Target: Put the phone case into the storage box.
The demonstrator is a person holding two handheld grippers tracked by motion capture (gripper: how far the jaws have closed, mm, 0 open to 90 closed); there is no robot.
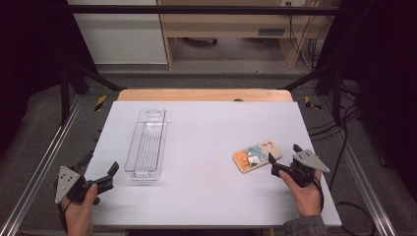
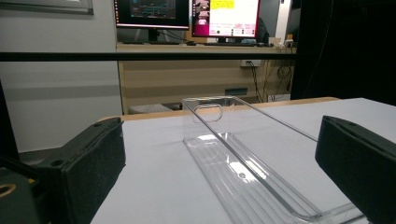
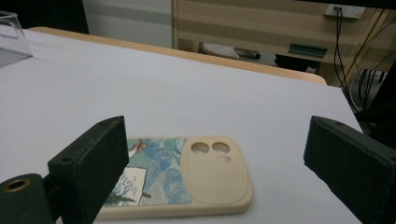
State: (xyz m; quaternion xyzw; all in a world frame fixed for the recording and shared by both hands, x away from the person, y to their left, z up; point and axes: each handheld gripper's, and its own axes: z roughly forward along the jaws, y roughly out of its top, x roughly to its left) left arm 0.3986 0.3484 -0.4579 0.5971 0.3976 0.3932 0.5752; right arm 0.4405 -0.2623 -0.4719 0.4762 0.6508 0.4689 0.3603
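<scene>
Approach step: my right gripper (image 1: 281, 158), jaws apart, frames the phone case (image 3: 187, 172); left gripper (image 1: 114, 175) waits apart beside the tray (image 1: 147, 142). Next: advance, clamp the case.

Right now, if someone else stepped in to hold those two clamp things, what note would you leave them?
Left gripper: open, holding nothing, low at the table's near left corner, pointing at the clear tray.
Right gripper: open, holding nothing, just short of the phone case, which lies flat with its camera cutouts at the far end.
Clear tray: left half of the white table, lying lengthwise, nothing in it.
Done: nothing picked up yet.
Left: probably grip the phone case and bring it to the tray, though that is a guess.
</scene>
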